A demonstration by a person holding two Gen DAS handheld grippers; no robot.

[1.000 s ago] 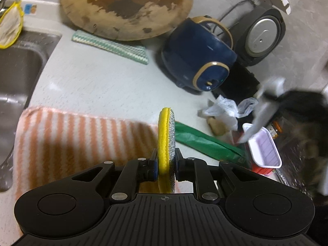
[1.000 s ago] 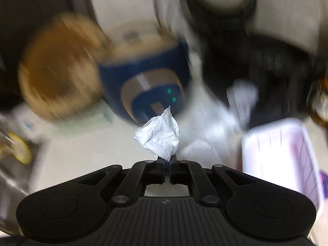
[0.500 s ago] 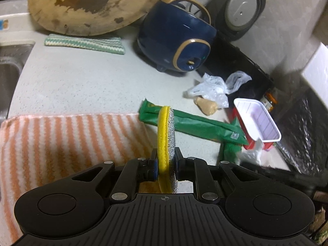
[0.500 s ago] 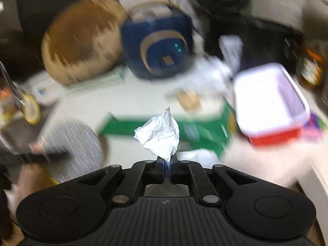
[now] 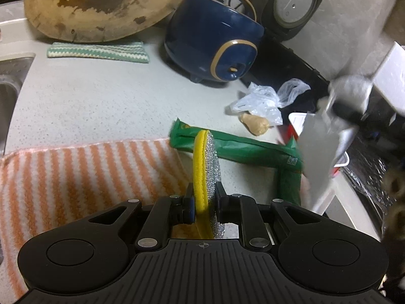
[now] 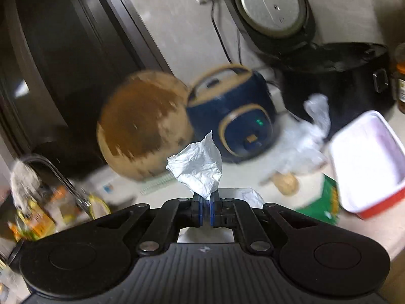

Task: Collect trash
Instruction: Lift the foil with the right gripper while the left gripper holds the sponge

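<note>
Now the right gripper [image 6: 207, 209] has its fingers clenched on a crumpled white tissue [image 6: 196, 168], held above the surface [image 5: 88, 101]; the left gripper [image 5: 204, 206] grasps a yellow-and-silver scrubbing pad [image 5: 206, 163] edge-up; no writing is readable

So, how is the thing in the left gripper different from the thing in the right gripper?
The left gripper holds a scouring pad; the right gripper holds crumpled white paper.
The pad is a flat disc, yellow one side, silver mesh the other; the paper is shapeless and plain white.
The pad keeps the left jaws apart; the thin paper lets the right jaws nearly meet.
Both stick up from shut jaws.
</note>
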